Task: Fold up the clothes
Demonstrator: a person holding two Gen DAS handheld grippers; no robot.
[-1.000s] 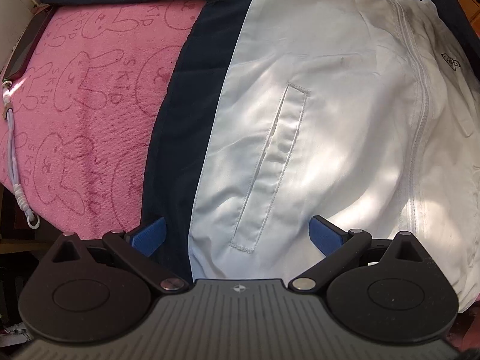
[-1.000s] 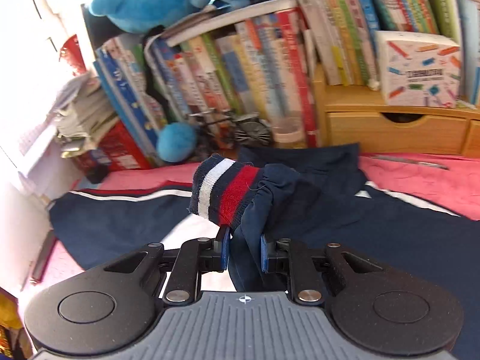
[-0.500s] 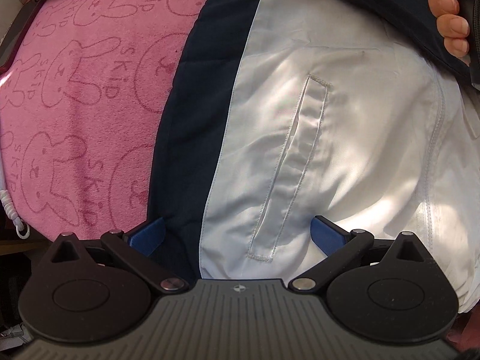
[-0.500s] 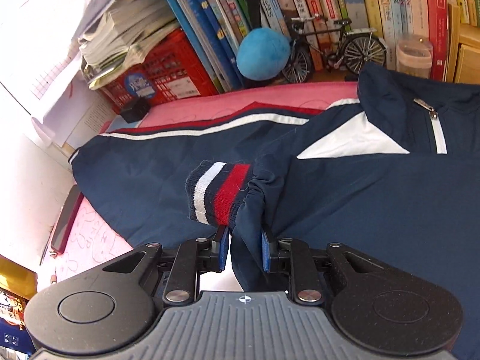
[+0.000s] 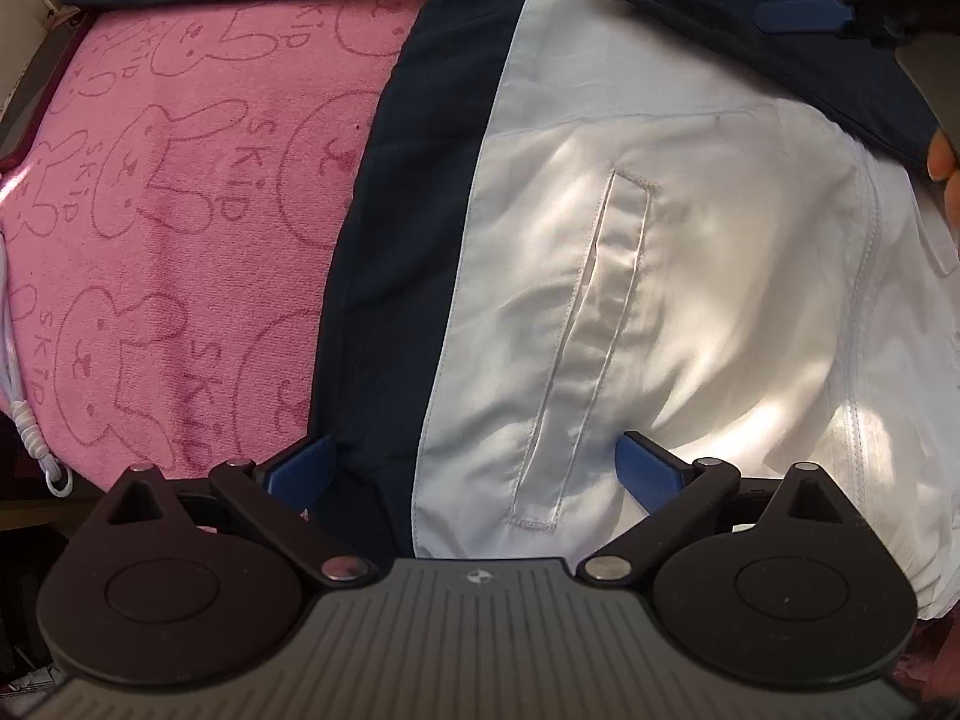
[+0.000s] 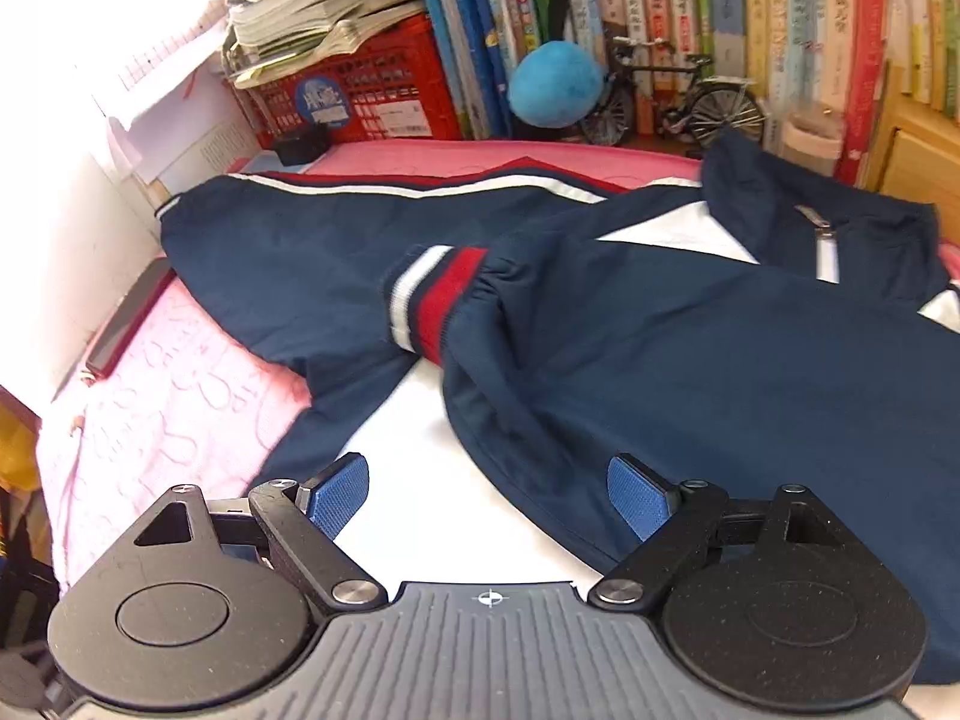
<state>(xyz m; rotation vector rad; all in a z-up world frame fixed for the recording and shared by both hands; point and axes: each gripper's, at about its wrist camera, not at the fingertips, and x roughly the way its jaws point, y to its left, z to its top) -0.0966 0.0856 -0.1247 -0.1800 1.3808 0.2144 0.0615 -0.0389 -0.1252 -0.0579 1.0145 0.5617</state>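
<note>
A navy and white zip jacket (image 5: 690,276) lies spread on a pink rabbit-print towel (image 5: 162,222). My left gripper (image 5: 474,465) hovers open over its white front near the hem, astride the welt pocket (image 5: 594,348). In the right wrist view a navy sleeve (image 6: 690,360) lies folded across the jacket's chest, its red, white and navy striped cuff (image 6: 435,300) resting on the other sleeve (image 6: 282,252). My right gripper (image 6: 489,495) is open just behind that sleeve, holding nothing. The right gripper's fingers (image 5: 801,15) also show at the top of the left wrist view.
A row of books (image 6: 750,30), a red crate (image 6: 360,96) with stacked papers, a blue ball (image 6: 558,84) and a model bicycle (image 6: 678,96) line the back. A dark phone (image 6: 129,315) lies at the towel's left edge. A white coiled cord (image 5: 24,420) hangs at the left.
My right gripper carried the sleeve across the jacket, then opened and let the cuff drop onto the other sleeve. The left gripper stayed open and crept slightly forward over the hem.
</note>
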